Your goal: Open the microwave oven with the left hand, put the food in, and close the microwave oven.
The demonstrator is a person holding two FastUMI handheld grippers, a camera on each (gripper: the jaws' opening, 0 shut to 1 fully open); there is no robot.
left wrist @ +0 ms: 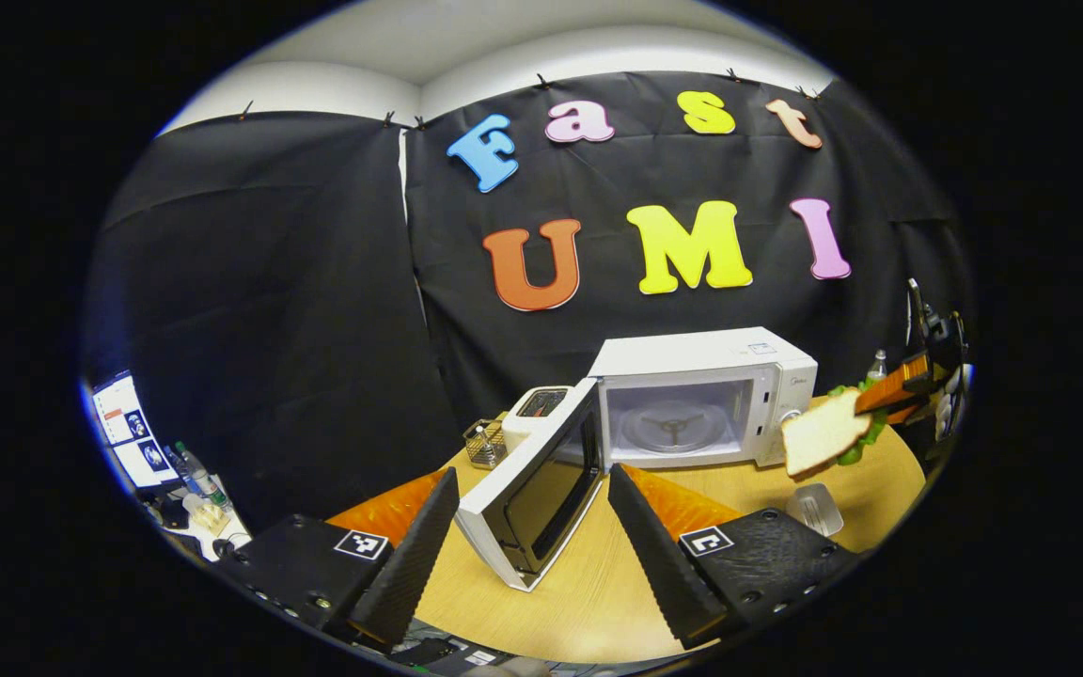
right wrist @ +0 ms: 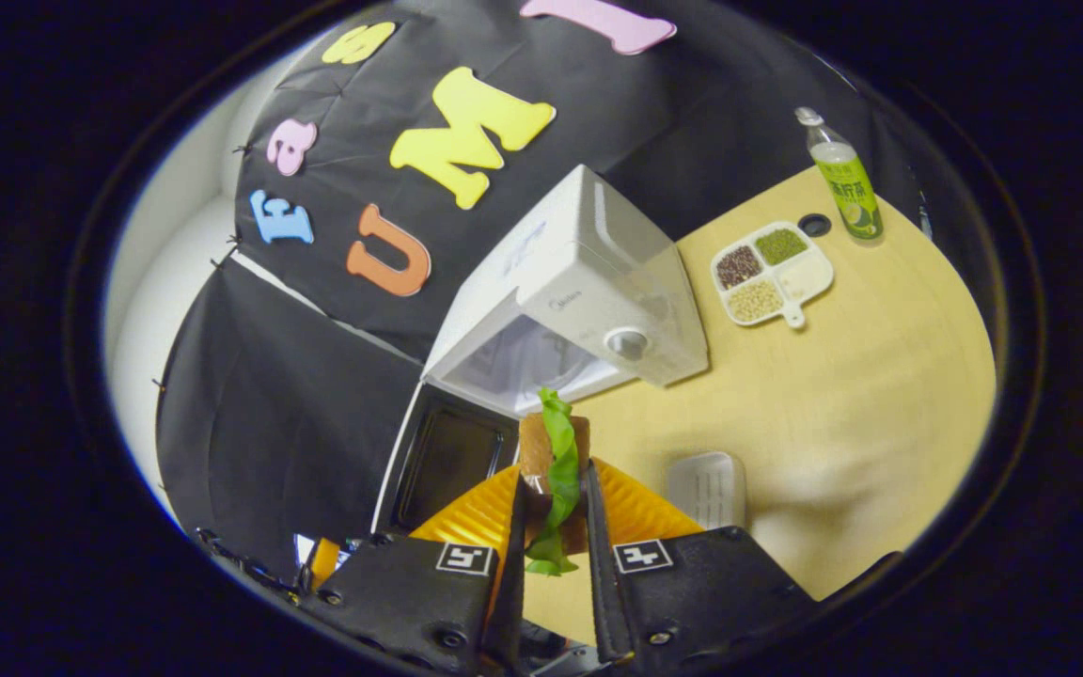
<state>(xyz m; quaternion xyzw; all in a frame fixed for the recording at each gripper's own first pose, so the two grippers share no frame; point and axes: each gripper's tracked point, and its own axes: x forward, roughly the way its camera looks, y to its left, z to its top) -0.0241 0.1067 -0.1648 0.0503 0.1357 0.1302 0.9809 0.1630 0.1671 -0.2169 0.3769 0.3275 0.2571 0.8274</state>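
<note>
Your left gripper (left wrist: pixel 523 527) hangs over the near edge of the round, pale wood-grain table (left wrist: pixel 598 602), its two ribbed, wedge-shaped fingers spread wide with nothing between them. Just past them the microwave door (left wrist: pixel 532 494) stands swung fully out, a white frame around a dark glossy glass pane. The microwave (left wrist: pixel 701 395) itself is a white, boxy shell sitting toward the back of the table, its cavity lit and showing a clear round glass turntable (left wrist: pixel 673 425) on a three-armed hub.

Your right gripper (right wrist: pixel 556 512) is closed on the sandwich (right wrist: pixel 556 451), both fingers pressing its flat sides. From the right gripper view you see it edge-on: tan bread slices with a ruffled green lettuce leaf running down the middle and spilling out below the fingers. In the left gripper view the same sandwich (left wrist: pixel 828 432) hangs in the air to the right of the microwave's control panel, outside the cavity, its white square bread face turned your way.

On the table beneath it lies a small, white, ridged rectangular dish (right wrist: pixel 706 489). Farther off sit a white divided tray (right wrist: pixel 772 273) with four compartments of grains and beans, and an upright clear bottle (right wrist: pixel 842 179) with a green label. Left of the microwave you have a white toaster (left wrist: pixel 537 409) and a small wire basket (left wrist: pixel 485 442).
</note>
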